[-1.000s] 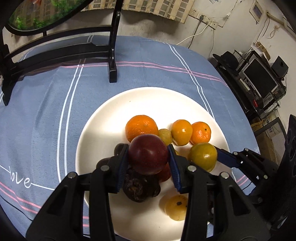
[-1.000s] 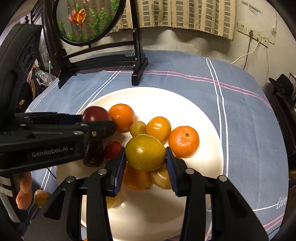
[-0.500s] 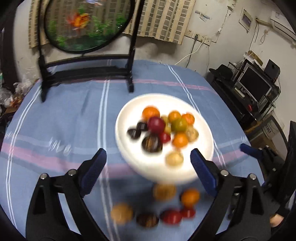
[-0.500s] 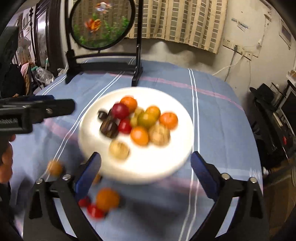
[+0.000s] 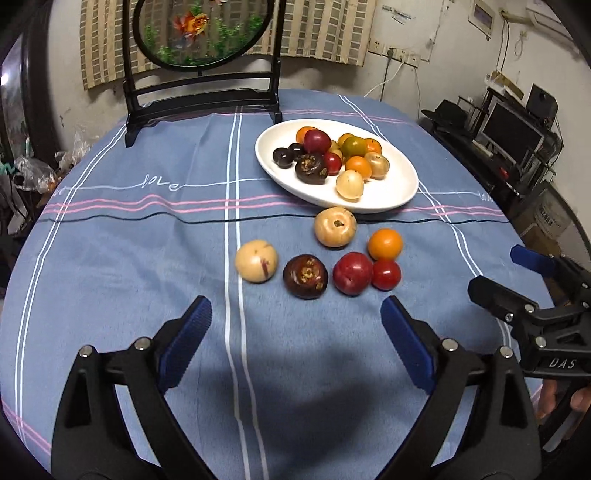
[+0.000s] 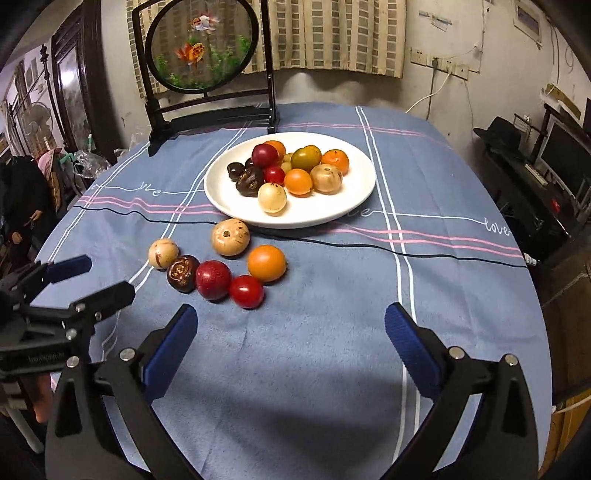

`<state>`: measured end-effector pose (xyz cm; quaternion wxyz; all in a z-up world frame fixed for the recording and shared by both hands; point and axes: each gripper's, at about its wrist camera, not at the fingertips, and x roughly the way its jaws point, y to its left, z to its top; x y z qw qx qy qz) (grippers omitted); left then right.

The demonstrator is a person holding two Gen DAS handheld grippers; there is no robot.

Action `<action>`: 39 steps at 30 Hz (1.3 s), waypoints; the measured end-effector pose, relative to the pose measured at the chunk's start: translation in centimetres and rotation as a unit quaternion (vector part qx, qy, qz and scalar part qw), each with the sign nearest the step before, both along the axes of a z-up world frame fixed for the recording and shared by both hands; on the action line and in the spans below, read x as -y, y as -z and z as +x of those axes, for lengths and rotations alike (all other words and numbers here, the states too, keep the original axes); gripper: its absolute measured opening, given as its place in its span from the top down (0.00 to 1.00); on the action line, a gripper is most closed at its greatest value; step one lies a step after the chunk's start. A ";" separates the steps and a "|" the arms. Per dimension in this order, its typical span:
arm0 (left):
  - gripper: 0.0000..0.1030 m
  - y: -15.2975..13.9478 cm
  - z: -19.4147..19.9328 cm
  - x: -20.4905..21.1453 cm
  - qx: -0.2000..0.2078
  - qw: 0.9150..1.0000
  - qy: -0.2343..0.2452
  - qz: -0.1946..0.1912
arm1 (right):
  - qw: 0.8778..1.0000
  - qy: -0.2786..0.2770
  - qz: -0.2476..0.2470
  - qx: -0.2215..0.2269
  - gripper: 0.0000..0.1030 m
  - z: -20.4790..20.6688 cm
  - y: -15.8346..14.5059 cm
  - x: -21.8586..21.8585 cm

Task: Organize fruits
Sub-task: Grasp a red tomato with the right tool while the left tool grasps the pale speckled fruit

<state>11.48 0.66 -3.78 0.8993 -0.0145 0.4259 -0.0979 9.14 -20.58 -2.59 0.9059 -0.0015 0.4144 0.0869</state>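
A white plate (image 5: 400,192) (image 6: 332,218) at the far side of the blue cloth holds several fruits, among them a dark red plum (image 5: 317,140) and a green-yellow citrus (image 6: 306,158). Several loose fruits lie in front of it: a tan fruit (image 5: 335,226), an orange (image 5: 385,243), a red plum (image 5: 352,273), a small tomato (image 5: 386,274), a dark brown fruit (image 5: 305,276) and a pale fruit (image 5: 256,260). My left gripper (image 5: 295,310) (image 6: 92,278) stands open and empty just short of them. My right gripper (image 6: 291,314) (image 5: 506,273) is open and empty too.
A black-framed round goldfish screen (image 5: 201,33) stands at the table's back edge. Shelves with a monitor (image 5: 513,133) stand beyond the right edge, bags and clutter (image 6: 85,164) beyond the left. Bare blue cloth (image 6: 332,332) spreads under both grippers. A hand (image 5: 554,400) holds the right gripper.
The left gripper let go of the dark red plum and the right of the green-yellow citrus, both now on the plate. Both grippers opened wide and drew back toward the table's near side.
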 end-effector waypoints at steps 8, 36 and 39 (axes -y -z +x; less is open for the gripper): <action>0.08 -0.1 -0.7 -2.4 -0.002 1.000 -0.021 -0.015 | 1.000 -0.007 -0.003 -0.014 0.01 -0.3 0.6 -1.0; 0.08 1.6 2.0 -4.9 -0.028 0.999 -0.003 0.024 | 0.995 -0.070 0.015 -0.068 0.68 5.4 5.7 -4.3; 0.08 2.7 3.6 -4.3 -0.023 0.998 0.027 0.057 | 0.995 -0.070 0.033 -0.067 0.68 4.2 5.4 -3.4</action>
